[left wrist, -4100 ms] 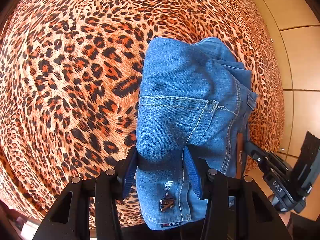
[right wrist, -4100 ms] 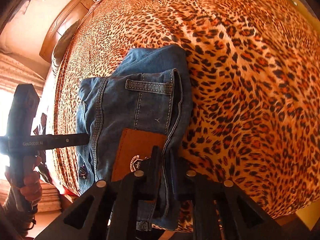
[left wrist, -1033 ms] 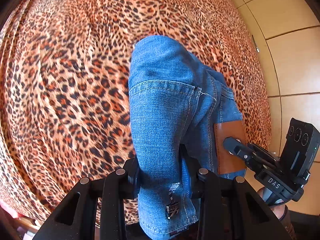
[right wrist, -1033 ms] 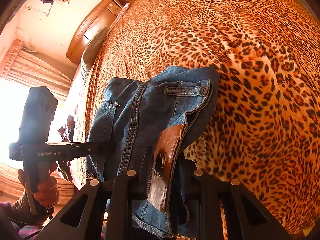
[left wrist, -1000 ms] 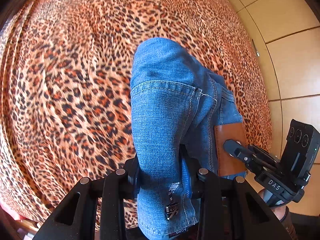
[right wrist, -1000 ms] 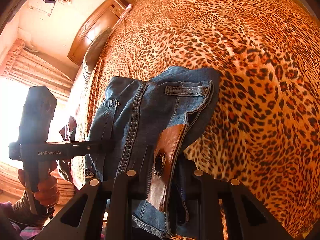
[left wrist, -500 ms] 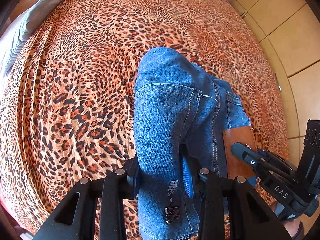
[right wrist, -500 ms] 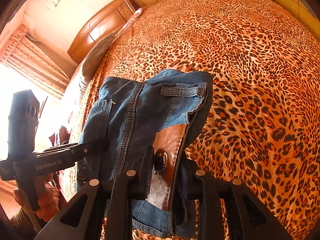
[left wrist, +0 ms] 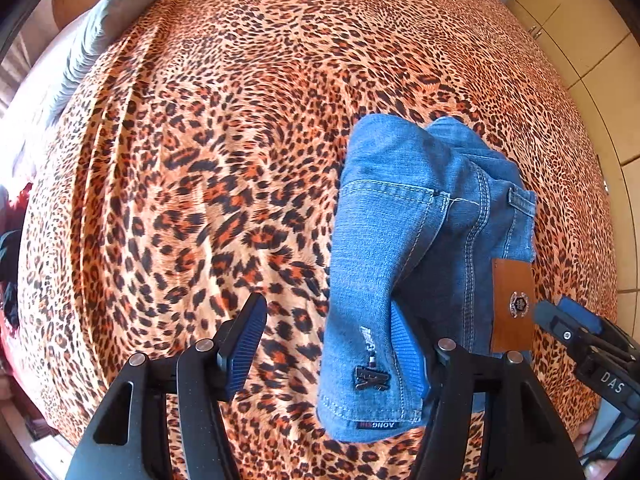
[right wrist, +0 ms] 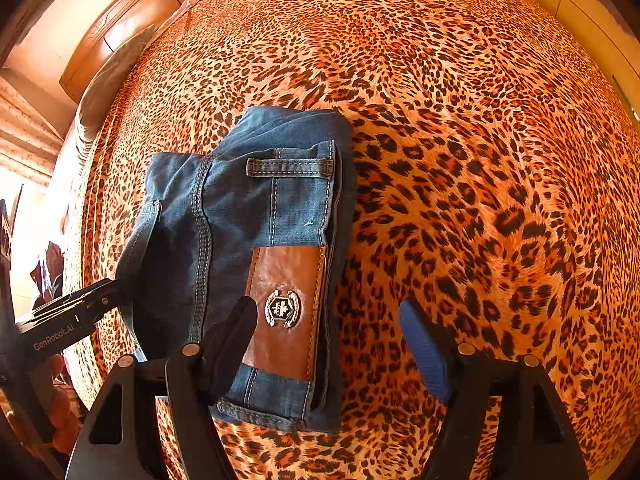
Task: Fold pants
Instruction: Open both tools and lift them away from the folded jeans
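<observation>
A folded pair of blue denim pants (left wrist: 420, 248) lies on a bed covered with a leopard-print spread (left wrist: 224, 152), near the bed's lower edge. In the left wrist view, the left gripper (left wrist: 328, 344) has its two black arms spread wide apart; its blue ribbed pads (left wrist: 246, 338) grip nothing, though the right-hand pad sits against the edge of the denim, with the cloth draped partly over it. A small dark metal emblem (left wrist: 372, 378) is fixed to the denim near the hem, and a tiny woven tab at the hem edge reads, mirrored, something like "ONG" (the first letters are red and too small to read). A tan leather patch (left wrist: 512, 304) with a crest badge sits on the waistband. At the far right of that view the right gripper (left wrist: 576, 332) shows from the side, with "DAS" printed on its body. In the right wrist view, the right gripper (right wrist: 328, 340) is also open wide, one finger over the denim beside the leather patch (right wrist: 286, 308), the other over bare bedspread; it holds nothing. A belt loop (right wrist: 290, 168) lies across the top of the fold. The left gripper (right wrist: 80, 316) enters from the left edge, marked "GenRobot.AI", its tip at the pants' side. A wooden headboard (right wrist: 132, 24) stands at the far end.
</observation>
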{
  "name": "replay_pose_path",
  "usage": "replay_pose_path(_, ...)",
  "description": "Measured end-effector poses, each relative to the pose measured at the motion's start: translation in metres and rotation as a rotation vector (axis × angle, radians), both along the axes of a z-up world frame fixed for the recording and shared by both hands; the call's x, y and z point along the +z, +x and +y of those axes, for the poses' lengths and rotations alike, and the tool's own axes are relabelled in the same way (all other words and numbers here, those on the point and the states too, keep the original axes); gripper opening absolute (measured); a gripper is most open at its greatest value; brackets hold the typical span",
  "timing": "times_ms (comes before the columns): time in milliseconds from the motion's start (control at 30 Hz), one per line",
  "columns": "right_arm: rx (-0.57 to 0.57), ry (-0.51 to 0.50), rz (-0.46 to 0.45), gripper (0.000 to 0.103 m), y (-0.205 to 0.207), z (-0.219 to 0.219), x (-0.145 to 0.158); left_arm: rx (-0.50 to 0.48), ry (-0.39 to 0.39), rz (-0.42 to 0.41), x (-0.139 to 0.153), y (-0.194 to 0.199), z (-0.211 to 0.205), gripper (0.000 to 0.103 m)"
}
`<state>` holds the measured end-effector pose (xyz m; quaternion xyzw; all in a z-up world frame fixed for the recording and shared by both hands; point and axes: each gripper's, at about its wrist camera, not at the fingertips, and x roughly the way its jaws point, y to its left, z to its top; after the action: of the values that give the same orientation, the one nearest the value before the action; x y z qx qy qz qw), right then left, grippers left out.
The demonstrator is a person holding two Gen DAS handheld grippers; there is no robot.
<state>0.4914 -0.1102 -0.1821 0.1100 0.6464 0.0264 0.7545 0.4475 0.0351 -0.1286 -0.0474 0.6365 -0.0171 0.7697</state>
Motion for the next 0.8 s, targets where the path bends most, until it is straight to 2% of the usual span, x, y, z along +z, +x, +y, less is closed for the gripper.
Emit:
replay_pose_path(67,-0.01,0.007,-0.021,0.076,-0.014,0.0,0.012,-0.003,0.029,-0.032,0.008,-0.015,0.001,0.062)
replay_pose_path(200,-0.037,-0.079,-0.087,0.078,-0.045,0.001,0.035,-0.002,0.066,-0.068,0.021,-0.047,0.002,0.059)
replay_pose_path(267,-0.05,-0.1,-0.117,0.078,-0.062,0.001,0.046,0.004,0.024,-0.081,0.036,-0.064,0.008,0.059)
replay_pose_path(367,-0.064,-0.126,-0.151,0.078,-0.087,0.003,0.059,0.045,-0.086,-0.092,0.046,-0.084,0.022,0.061)
replay_pose_path(433,-0.076,-0.134,-0.176,0.078,-0.105,0.005,0.067,0.073,-0.098,-0.075,0.041,-0.095,0.028,0.063)
replay_pose_path(567,-0.102,-0.159,-0.22,0.078,-0.14,0.015,0.075,0.092,-0.067,-0.073,0.025,-0.123,0.027,0.063)
replay_pose_path(667,-0.07,-0.197,-0.22,0.082,-0.155,0.024,0.078,0.048,-0.058,-0.078,0.014,-0.144,0.015,0.063)
replay_pose_path(767,-0.067,-0.234,-0.228,0.089,-0.166,0.029,0.083,-0.023,-0.015,-0.074,0.007,-0.161,0.002,0.06)
replay_pose_path(800,-0.069,-0.247,-0.227,0.093,-0.17,0.031,0.084,-0.042,0.004,-0.083,0.009,-0.166,-0.002,0.056)
